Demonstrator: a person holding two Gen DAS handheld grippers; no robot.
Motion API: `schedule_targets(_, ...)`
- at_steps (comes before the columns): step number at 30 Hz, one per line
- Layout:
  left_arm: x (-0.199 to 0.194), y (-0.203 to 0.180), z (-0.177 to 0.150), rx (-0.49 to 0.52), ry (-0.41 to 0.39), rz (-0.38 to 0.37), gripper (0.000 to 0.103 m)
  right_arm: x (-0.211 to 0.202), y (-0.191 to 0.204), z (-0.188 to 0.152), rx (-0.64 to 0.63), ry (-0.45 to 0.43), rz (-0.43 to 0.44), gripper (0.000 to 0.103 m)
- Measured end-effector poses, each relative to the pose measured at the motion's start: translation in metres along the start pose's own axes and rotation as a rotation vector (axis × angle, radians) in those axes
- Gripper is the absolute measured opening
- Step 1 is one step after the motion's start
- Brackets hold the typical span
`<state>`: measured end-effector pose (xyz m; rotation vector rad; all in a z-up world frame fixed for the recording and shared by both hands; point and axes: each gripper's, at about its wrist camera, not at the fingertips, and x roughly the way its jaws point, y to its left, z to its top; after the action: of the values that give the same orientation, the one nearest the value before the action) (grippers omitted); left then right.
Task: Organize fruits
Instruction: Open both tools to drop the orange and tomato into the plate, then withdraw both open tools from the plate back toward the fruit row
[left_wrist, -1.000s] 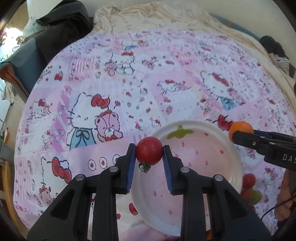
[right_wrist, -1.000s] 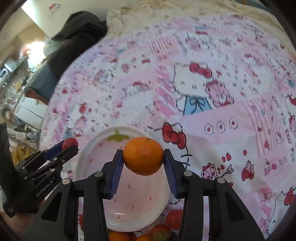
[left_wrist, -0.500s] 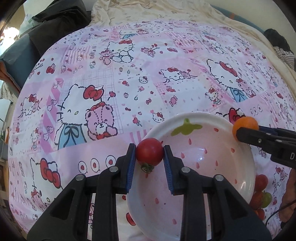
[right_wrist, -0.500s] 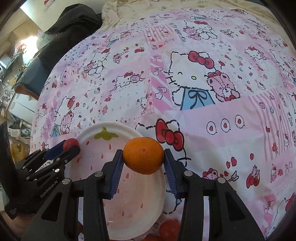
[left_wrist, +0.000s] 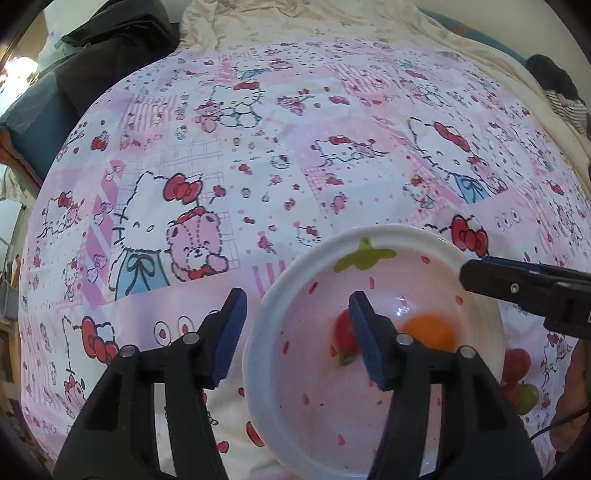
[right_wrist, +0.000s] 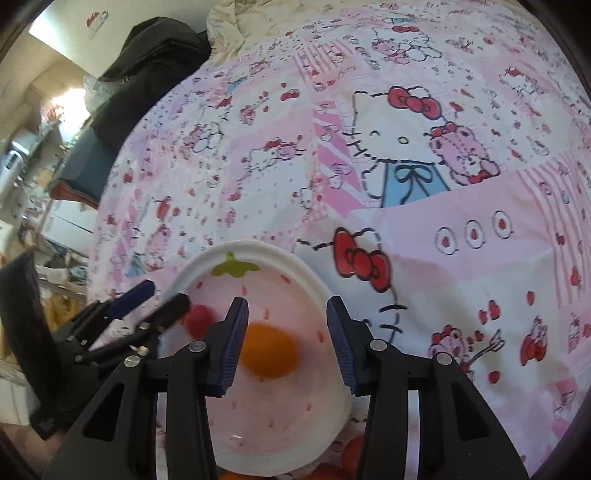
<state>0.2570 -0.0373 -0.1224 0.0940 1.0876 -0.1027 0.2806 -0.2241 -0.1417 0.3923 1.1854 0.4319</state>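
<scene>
A white bowl with strawberry print (left_wrist: 280, 295) (right_wrist: 310, 284) sits on the pink cartoon bedsheet. A red tomato (left_wrist: 343, 332) (right_wrist: 197, 319) and an orange (left_wrist: 430, 330) (right_wrist: 269, 350) are inside it, both blurred. My left gripper (left_wrist: 295, 334) is open and empty over the bowl's left rim; it also shows in the right wrist view (right_wrist: 162, 299). My right gripper (right_wrist: 286, 345) is open and empty above the orange; its arm shows in the left wrist view (left_wrist: 524, 286).
More fruit, red and green (left_wrist: 517, 376), lies beside the bowl at its right, and orange and red pieces (right_wrist: 351, 448) show under the bowl's near edge. Dark clothes (left_wrist: 110, 48) and a cream blanket (left_wrist: 332, 22) lie at the far side of the bed.
Both grippers have opened. The tomato has left the left gripper and the orange the right gripper; both are now in the bowl.
</scene>
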Motion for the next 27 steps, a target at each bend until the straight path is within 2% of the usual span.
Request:
schedule_targets(1, -0.001, -0.001, 0.001, 0.009, -0.001, 0.000, 0.056, 0.000, 0.001, 0.000, 0.001, 0.006, 0.012, 0.053)
schedule_targets(3, -0.005, -0.003, 0.002, 0.009, -0.012, 0.001, 0.068, -0.003, 0.002, 0.001, 0.003, -0.002, 0.026, 0.061)
schedule_targets(5, -0.011, -0.003, 0.003, 0.007, -0.034, 0.003, 0.074, -0.007, 0.003, 0.001, 0.002, -0.020, 0.027, 0.067)
schedule_targets(14, -0.026, 0.005, 0.007, -0.022, -0.076, 0.011, 0.074, -0.024, 0.006, 0.009, 0.003, -0.063, 0.029, 0.070)
schedule_targets(19, -0.040, 0.008, 0.004, -0.047, -0.103, 0.012, 0.074, -0.041, 0.009, 0.007, -0.004, -0.113, 0.012, 0.085)
schedule_targets(27, -0.072, 0.004, -0.011, -0.079, -0.133, -0.004, 0.074, -0.067, 0.025, -0.006, -0.041, -0.144, 0.005, 0.086)
